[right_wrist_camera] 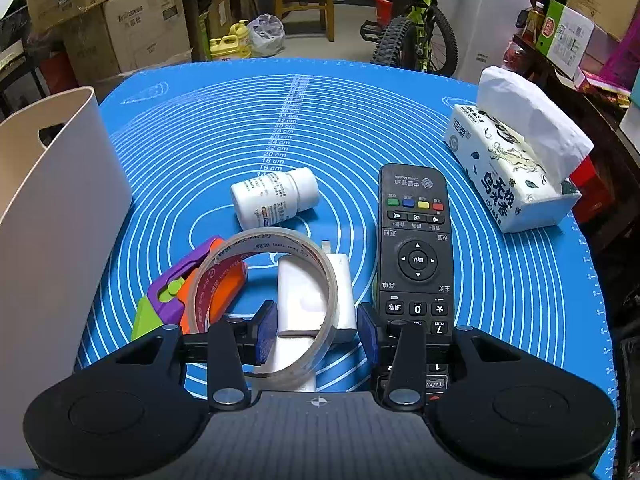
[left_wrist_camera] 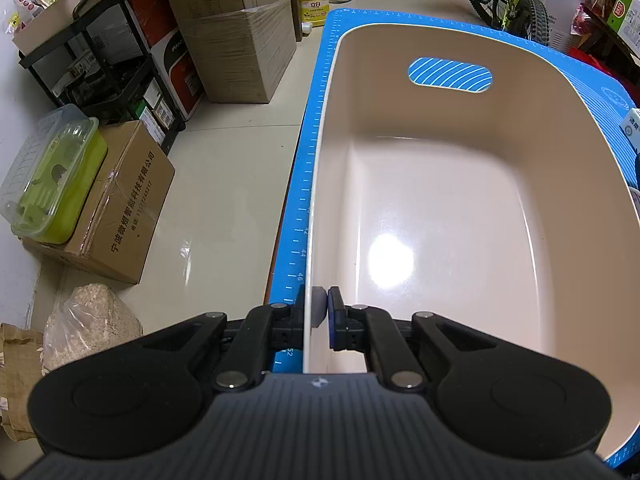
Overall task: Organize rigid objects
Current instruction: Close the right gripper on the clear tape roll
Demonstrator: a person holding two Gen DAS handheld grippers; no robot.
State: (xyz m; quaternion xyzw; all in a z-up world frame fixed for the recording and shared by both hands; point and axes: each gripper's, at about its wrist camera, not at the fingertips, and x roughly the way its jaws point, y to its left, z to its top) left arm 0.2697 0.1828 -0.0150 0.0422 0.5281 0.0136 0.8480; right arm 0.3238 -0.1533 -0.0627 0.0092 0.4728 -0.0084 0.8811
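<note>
Lower centre of the left wrist view: left gripper clenched on the near rim of one beige tub, one finger outside the wall, one inside; one handle cutout at upper centre, tub resting on one blue mat. Lower centre of the right wrist view: right gripper spread wide, grasping nothing, its two blue pads either side of one roll of clear tape leaning over one white charger block. Left of the tape, one purple, orange and green toy. Centre frame, one white pill bottle lying on its side. Right of centre, one black remote flat on the mat, lengthwise. Upper right, one tissue pack, well apart from the rest. Left edge, the tub's outer wall.
</note>
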